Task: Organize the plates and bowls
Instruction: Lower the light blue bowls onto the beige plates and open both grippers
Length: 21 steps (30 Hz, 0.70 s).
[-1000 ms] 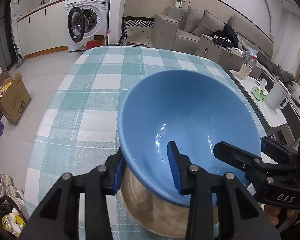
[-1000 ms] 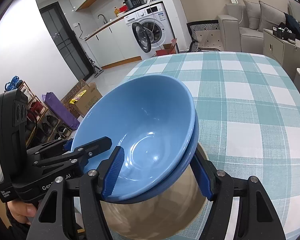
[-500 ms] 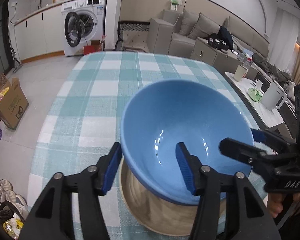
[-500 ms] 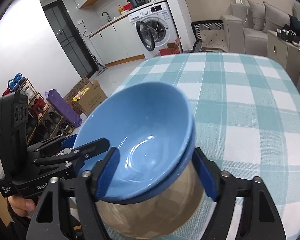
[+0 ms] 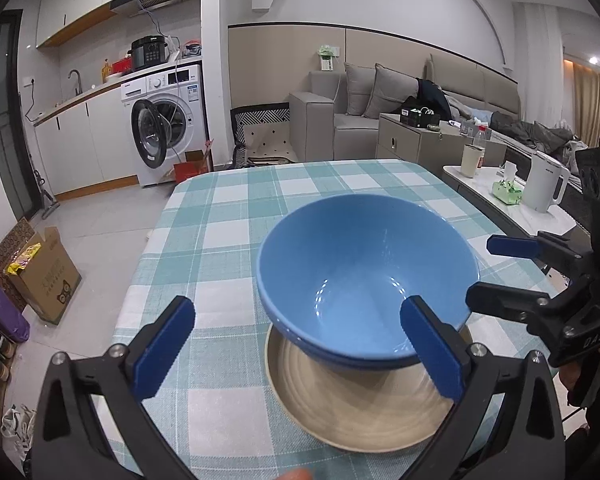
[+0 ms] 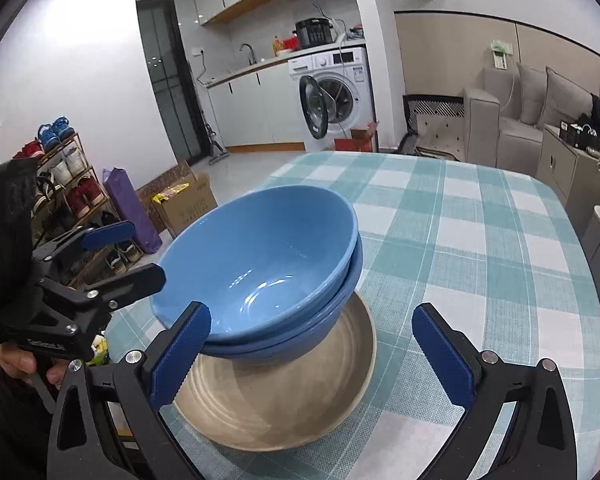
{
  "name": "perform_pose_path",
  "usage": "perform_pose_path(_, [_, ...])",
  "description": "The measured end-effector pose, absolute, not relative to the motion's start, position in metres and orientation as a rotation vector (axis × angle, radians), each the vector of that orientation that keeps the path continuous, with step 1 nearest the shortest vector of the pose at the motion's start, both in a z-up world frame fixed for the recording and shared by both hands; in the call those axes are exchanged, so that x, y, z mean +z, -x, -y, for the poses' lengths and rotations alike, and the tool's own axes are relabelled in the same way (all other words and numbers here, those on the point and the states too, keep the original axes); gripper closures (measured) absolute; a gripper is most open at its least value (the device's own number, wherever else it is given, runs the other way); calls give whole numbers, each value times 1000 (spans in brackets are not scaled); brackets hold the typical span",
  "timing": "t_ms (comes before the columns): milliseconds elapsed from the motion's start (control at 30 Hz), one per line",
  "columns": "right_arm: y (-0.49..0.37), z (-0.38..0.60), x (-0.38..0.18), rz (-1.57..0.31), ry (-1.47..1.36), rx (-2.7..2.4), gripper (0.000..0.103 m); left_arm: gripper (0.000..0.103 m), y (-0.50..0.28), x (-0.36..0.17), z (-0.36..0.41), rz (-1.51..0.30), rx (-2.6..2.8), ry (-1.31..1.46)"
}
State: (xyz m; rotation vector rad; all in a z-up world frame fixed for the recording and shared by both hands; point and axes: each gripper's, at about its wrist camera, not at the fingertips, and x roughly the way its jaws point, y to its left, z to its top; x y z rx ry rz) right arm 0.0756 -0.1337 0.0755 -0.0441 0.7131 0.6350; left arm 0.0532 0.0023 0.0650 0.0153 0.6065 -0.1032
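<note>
Two nested blue bowls, upright on beige plate

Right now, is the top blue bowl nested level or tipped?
Tipped. The top blue bowl sits askew in the lower blue bowl, its rim riding higher on the washing machine side; both rest on the beige plate.

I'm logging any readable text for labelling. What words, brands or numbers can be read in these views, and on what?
"DAS" on the right gripper body, seen from the left wrist view.
White print on the left gripper body: too blurred to read.
Print on the cardboard box: too small.
Labels on the washing machine: too small.
Kettle and cooker markings: unreadable.
Nothing is printed on the bowls or the plate.
</note>
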Motion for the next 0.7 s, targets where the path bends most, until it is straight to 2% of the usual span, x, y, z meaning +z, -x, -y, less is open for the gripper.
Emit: perform_pose_path(700, [-18,161,61,-563,31,663,1,0,-9,38,-17,-502,1,15])
